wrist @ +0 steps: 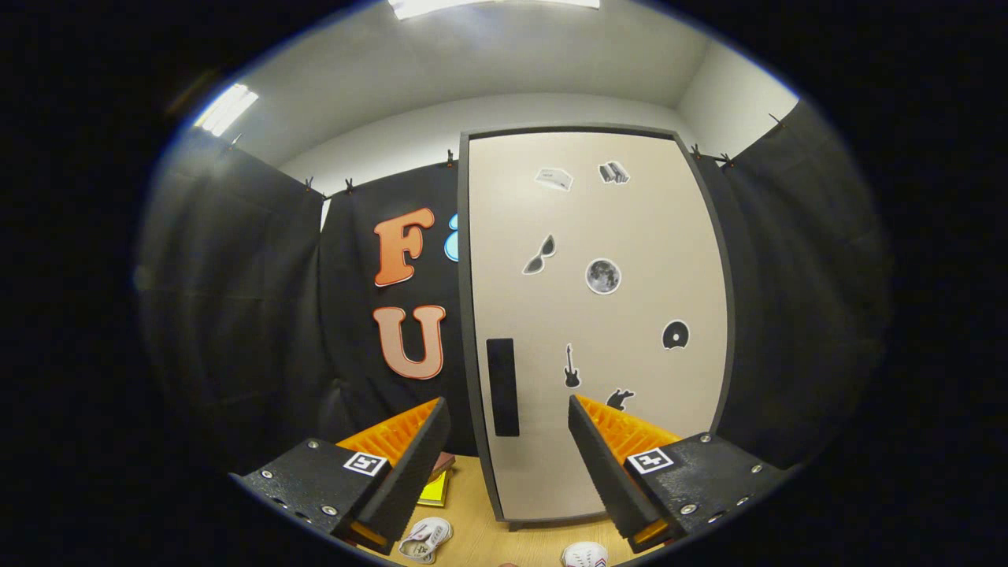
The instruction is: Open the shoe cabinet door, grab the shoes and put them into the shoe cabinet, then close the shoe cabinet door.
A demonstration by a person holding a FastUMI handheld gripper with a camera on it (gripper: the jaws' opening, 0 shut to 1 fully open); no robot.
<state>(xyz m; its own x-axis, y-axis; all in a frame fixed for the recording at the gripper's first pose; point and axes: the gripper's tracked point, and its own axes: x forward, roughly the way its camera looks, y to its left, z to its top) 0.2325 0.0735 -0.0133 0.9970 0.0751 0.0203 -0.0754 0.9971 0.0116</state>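
So, the gripper (509, 441) is seen with its two fingers spread wide apart, and nothing is held between them. The fingers are raised off the wooden tabletop (480, 543) and pointed at the shoe cabinet (598, 315), which is stood upright just beyond them.

The cabinet door (614, 441) is shut flat against its dark frame. A dark rectangular handle recess (502, 386) is set near the door's left edge, and it can be seen through the gap between the fingers, closer to the left finger than the right. A handful of stickers is scattered over the door: sunglasses (540, 254), a moon (603, 276), a disc (676, 335), a guitar (572, 367), plus a couple of smaller ones up near the top that can't really be made out.

Two small white shoes are left on the tabletop in front of the cabinet. One shoe (426, 539) is lying just under the left finger, and the other shoe (584, 555) is partly cut off under the right finger. The two are kept apart from each other, and neither is touched by the fingers.

A yellow pad (435, 488) with something darker on top is tucked behind the left finger, beside the cabinet's lower left corner.
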